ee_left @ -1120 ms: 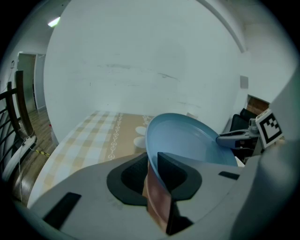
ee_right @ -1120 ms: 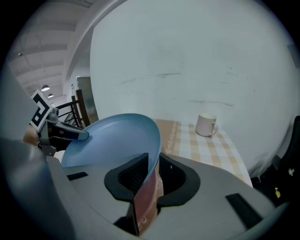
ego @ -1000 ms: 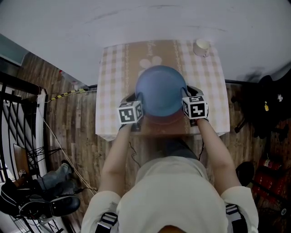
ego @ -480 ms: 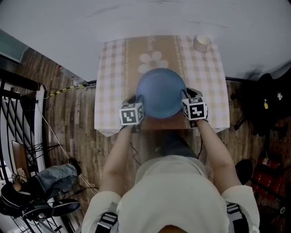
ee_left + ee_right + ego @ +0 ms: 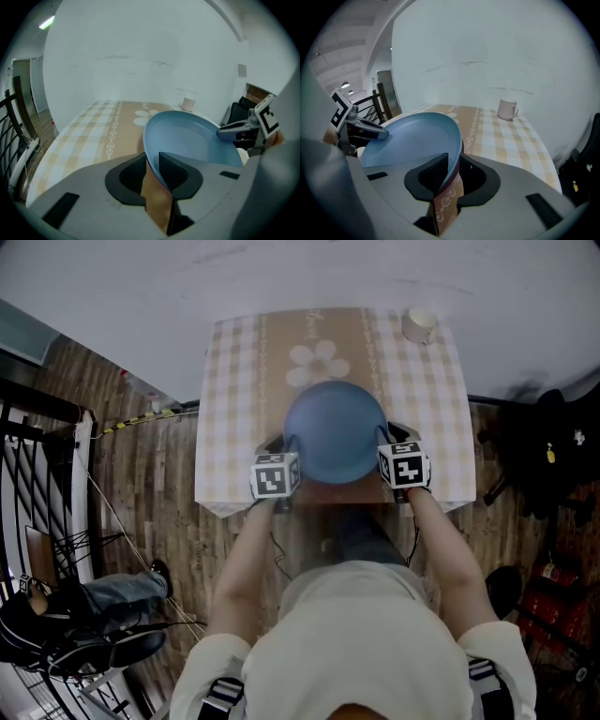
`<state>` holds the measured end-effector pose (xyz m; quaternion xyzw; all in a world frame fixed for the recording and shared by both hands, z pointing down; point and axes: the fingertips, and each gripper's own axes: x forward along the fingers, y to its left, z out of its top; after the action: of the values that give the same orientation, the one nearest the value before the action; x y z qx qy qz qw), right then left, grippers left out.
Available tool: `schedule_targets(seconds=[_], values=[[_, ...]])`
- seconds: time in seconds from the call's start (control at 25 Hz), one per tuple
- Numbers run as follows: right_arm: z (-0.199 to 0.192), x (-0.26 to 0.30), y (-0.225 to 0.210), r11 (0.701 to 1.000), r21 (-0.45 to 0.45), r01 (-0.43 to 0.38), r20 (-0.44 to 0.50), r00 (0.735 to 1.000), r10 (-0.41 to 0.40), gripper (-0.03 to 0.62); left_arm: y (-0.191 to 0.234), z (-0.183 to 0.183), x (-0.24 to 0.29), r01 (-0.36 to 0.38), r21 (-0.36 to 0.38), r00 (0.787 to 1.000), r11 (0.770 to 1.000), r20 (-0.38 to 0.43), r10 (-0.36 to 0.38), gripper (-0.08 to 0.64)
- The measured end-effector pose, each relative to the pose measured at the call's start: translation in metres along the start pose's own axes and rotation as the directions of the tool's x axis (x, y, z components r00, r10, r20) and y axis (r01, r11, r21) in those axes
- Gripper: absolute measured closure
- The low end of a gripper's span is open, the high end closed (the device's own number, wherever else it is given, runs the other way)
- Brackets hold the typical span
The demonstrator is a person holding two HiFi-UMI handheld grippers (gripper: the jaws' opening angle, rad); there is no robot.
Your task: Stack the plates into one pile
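Note:
A blue plate sits over the near half of the checked table, with both grippers at its rim. A thin reddish rim of another plate shows just under it. My left gripper has the left rim between its jaws. These jaws have just been opening, and a gap shows beside one pad. My right gripper is shut on the right rim. The plate fills the middle of both gripper views.
A white mug stands at the table's far right corner. A flower print lies just beyond the plate. A white wall is behind the table, dark bags stand at the right, and a black railing is at the left.
The blue plate and both grippers have sunk a little toward the table. The flower print beyond the plate now shows fully, and less of the reddish rim under it shows.

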<state>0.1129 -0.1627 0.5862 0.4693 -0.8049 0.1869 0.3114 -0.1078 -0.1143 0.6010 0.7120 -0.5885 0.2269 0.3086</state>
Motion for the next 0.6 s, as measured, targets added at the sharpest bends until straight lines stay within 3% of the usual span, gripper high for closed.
schedule_targets(seconds=[0.6], values=[[-0.013,0.003,-0.005,1.000,-0.020,0.019,-0.030,0.999,-0.020,0.515,-0.001,-0.001,0.003,-0.010,0.005,1.000,1.000,0.012,0.009,0.460]])
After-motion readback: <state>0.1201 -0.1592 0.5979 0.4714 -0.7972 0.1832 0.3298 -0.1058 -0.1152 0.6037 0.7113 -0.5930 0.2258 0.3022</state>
